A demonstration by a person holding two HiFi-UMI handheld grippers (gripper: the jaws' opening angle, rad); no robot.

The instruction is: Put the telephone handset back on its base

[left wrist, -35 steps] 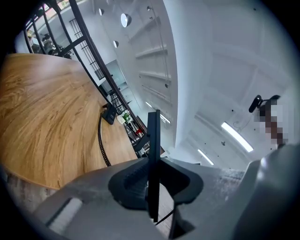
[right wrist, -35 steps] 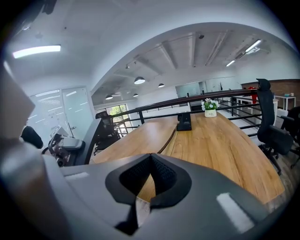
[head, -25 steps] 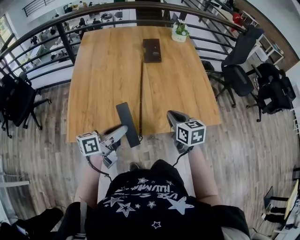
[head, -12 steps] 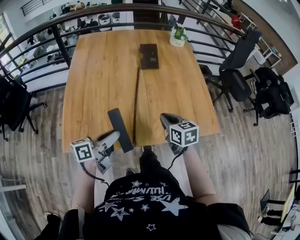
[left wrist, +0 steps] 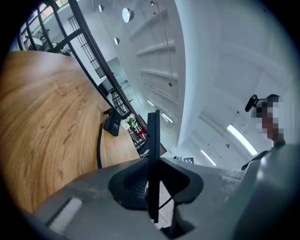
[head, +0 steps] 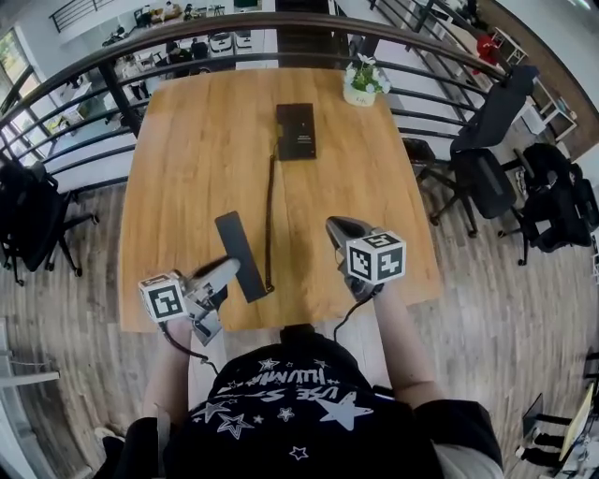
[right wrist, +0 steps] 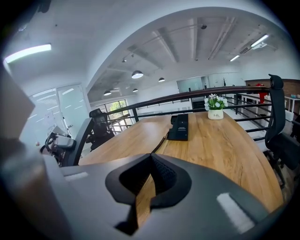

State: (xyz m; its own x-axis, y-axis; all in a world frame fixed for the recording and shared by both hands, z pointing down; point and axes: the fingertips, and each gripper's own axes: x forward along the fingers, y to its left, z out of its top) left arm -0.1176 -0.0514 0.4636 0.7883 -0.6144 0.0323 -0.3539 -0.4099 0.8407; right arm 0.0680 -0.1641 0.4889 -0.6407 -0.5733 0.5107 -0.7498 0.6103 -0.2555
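The black telephone base (head: 296, 131) lies at the far middle of the wooden table (head: 187, 140). Its coiled cord (head: 270, 215) runs toward me down the table's centre. My left gripper (head: 229, 269) is shut on the flat black handset (head: 241, 254), which points away from me over the table's near part. In the left gripper view the handset (left wrist: 153, 154) stands edge-on between the jaws, with the base (left wrist: 112, 125) far ahead. My right gripper (head: 339, 229) hovers over the near right of the table, shut and empty; the base (right wrist: 179, 126) shows ahead of it.
A small potted plant (head: 360, 84) stands at the far right corner of the table. A black railing (head: 187, 28) curves behind the table. Office chairs (head: 482, 159) stand to the right and a dark chair (head: 28, 215) to the left.
Both grippers have moved forward from the table's near edge to over its surface. The handset has travelled with the left gripper, and the base looks a little nearer.
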